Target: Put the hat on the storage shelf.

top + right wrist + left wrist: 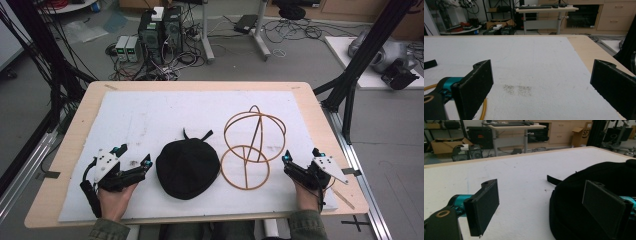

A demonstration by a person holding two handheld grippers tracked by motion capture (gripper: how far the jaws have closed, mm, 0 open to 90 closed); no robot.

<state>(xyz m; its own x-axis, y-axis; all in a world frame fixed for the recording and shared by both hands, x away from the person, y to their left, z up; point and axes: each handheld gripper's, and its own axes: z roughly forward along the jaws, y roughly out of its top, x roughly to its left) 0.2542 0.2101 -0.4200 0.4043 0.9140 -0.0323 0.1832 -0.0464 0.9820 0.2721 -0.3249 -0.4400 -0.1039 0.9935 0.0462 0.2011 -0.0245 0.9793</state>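
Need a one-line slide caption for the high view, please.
Open left gripper and right gripper rest beside a black cap and wire hat stand.

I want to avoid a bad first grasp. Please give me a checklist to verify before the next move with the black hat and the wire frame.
1. Left gripper open: ok, fingers spread wide.
2. Right gripper open: ok, nothing between its fingers.
3. Black hat free to grasp: ok, lying flat on the white mat, untouched.
4. Wire frame upright: ok, standing on its ring base beside the hat.
5. Hat apart from frame: cannot tell, their edges look very close.
6. Left gripper aimed at the hat: ok, its edge is right ahead.
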